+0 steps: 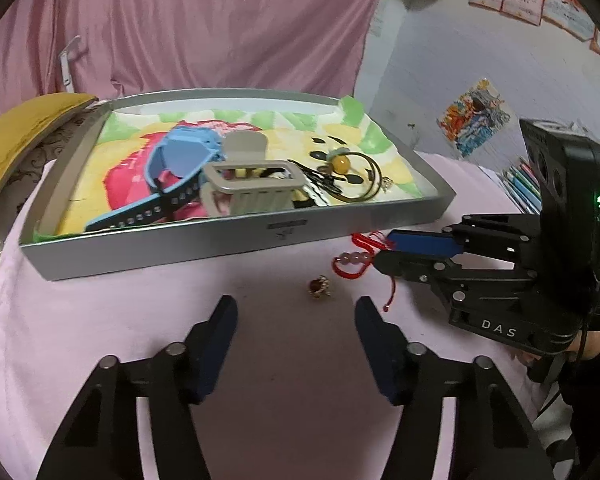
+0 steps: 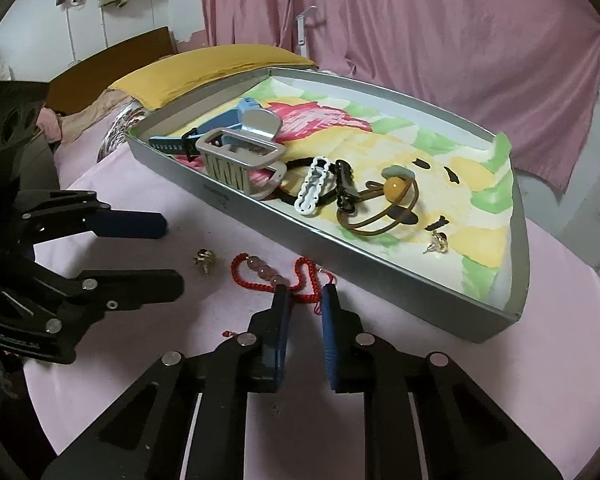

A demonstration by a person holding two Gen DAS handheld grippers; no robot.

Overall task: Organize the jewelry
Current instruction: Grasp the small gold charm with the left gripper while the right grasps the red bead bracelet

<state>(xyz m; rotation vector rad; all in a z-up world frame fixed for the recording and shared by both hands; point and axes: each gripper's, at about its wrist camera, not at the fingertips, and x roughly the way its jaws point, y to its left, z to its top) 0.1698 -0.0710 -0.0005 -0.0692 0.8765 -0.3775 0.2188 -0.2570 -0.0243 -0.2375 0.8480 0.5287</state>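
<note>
Two grippers are working over a soft pink cloth (image 2: 380, 360), pink curtains (image 2: 420, 40) hanging behind. The right gripper (image 2: 305, 292) is pinching the braided red cord bracelet (image 2: 260, 268), its bead row lying crosswise before the grey tray (image 2: 340, 264). The left gripper (image 1: 296, 312) is standing part open, a small gold ring (image 1: 319, 286) just ahead.
</note>
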